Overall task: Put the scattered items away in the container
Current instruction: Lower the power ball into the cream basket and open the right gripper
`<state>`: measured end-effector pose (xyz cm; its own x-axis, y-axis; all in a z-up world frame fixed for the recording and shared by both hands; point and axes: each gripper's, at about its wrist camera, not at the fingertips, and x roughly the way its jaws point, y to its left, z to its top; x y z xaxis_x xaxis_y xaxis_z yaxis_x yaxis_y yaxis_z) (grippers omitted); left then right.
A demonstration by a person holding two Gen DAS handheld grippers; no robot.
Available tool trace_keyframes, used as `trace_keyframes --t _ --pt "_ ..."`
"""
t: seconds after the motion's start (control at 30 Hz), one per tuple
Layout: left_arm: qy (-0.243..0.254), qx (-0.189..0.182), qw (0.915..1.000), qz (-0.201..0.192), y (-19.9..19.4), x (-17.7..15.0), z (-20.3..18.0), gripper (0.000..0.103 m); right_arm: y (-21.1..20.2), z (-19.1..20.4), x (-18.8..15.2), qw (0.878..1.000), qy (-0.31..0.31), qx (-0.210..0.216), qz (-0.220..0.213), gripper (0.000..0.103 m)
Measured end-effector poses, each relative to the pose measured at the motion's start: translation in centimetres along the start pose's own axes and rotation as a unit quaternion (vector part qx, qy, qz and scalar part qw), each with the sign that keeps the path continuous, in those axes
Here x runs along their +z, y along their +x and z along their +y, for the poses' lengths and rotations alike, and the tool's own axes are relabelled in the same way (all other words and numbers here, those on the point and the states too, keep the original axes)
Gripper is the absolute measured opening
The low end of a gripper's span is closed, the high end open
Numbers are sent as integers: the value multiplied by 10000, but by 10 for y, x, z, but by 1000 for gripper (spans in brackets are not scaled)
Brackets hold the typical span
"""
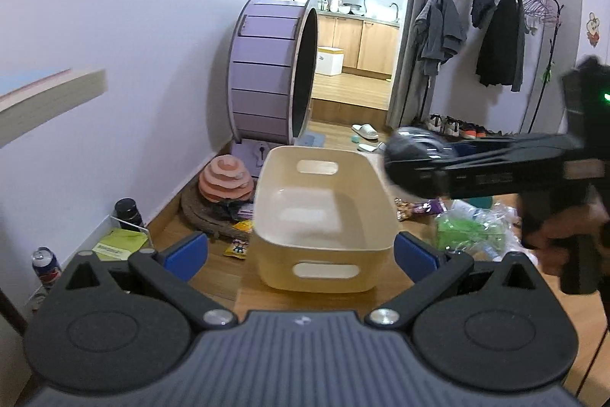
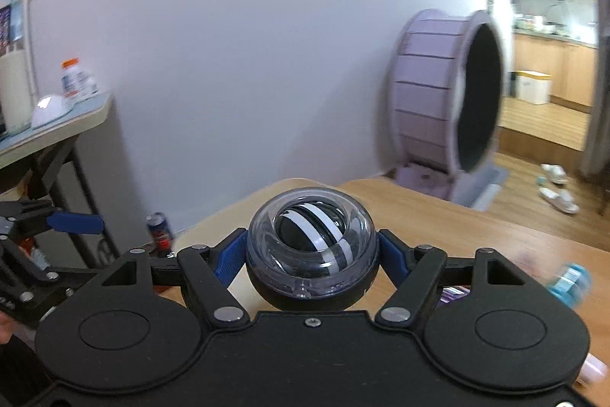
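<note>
Right tongs (image 2: 312, 252) pinching clear-domed black gyro ball (image 2: 312, 246) above cream plastic handled container (image 1: 322, 216) on wooden table (image 1: 415, 292), likely for dropping; left tongs (image 1: 301, 252) spread, straddling container, seemingly steadying it.

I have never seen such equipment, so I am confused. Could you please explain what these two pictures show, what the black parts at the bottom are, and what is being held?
No robot is here: a person holds a hand-held two-finger gripper in each hand, and each gripper carries a camera looking forward along its fingers. The black parts at the bottom are the grippers' own bodies.

The left camera shows the left gripper, open and holding nothing, with the cream container between its blue pads. The container appears empty. It stands on a wooden table, with snack packets and a green plastic bag beside it.

The right camera shows the right gripper shut on a clear gyro ball with a black-and-white core. In the left view this gripper reaches in from the right, near the container's rim.
</note>
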<state>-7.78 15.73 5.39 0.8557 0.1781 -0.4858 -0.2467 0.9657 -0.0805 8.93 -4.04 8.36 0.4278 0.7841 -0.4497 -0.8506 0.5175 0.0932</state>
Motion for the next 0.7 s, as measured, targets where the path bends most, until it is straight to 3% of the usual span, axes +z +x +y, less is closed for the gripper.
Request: trace_keyframes --t 0.13,0.37,0.7 --pt "-29 106 9999 12 0 0 12 103 35 17 6 9987 -306 334 247 71" --pt "-119 213 9996 147 9 -3 19 103 90 38 2 9934 -599 430 882 71" --pt "-158 202 9996 132 8 -5 22 103 123 64 -2 9858 -689 491 1451 72"
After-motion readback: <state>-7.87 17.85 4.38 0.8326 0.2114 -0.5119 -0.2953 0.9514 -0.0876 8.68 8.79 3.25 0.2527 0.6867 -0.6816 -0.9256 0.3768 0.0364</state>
